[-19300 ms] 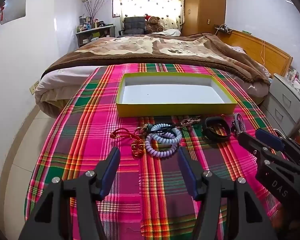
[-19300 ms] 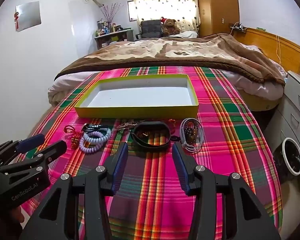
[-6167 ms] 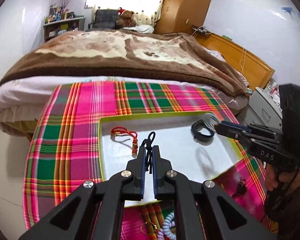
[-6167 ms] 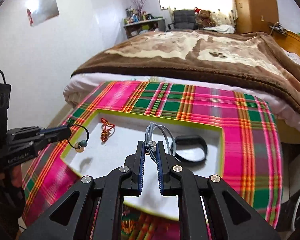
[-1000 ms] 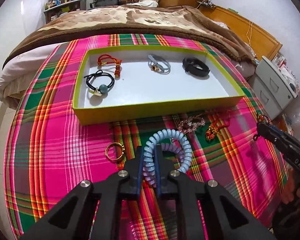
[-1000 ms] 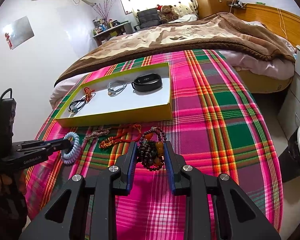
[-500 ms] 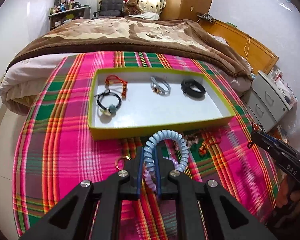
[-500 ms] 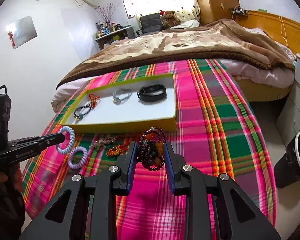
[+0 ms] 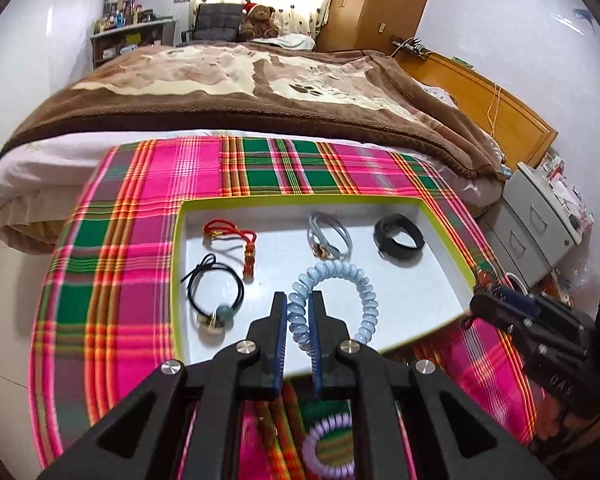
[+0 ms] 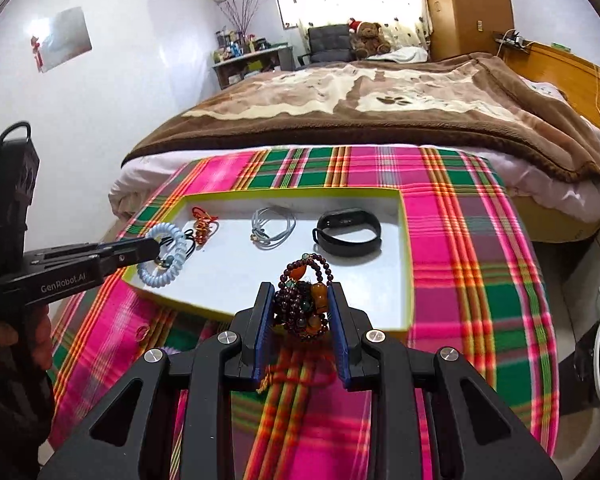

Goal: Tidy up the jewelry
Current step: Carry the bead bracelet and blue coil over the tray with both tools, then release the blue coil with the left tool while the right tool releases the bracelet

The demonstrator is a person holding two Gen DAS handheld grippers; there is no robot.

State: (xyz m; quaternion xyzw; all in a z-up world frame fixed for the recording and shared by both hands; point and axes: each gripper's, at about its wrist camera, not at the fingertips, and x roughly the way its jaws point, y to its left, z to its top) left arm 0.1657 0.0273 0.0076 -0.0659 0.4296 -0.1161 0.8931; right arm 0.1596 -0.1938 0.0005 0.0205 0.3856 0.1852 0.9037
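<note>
A yellow-rimmed white tray point(image 9: 446, 236) point(image 10: 407, 264) lies on the plaid cloth. In it are a red cord bracelet point(image 9: 230, 232), a black cord bracelet with a bead point(image 9: 214, 292), a grey cord bracelet point(image 9: 329, 236) and a black band point(image 9: 399, 236) point(image 10: 348, 232). My left gripper point(image 9: 298, 308) point(image 10: 156, 246) is shut on a light blue coil bracelet point(image 9: 340, 280) point(image 10: 166, 258) and holds it over the tray's near left part. My right gripper point(image 10: 300, 300) point(image 9: 478, 300) is shut on a dark bead bracelet point(image 10: 306, 300) at the tray's near edge.
A lilac coil bracelet point(image 9: 330, 448) and a red cord piece point(image 10: 300, 372) lie on the cloth in front of the tray. A bed with a brown blanket point(image 9: 240, 80) stands behind. A grey drawer cabinet point(image 9: 540, 220) stands at the right.
Both grippers have moved forward with their bracelets. The blue coil is now over the tray, and the bead bracelet has reached the tray's near edge.
</note>
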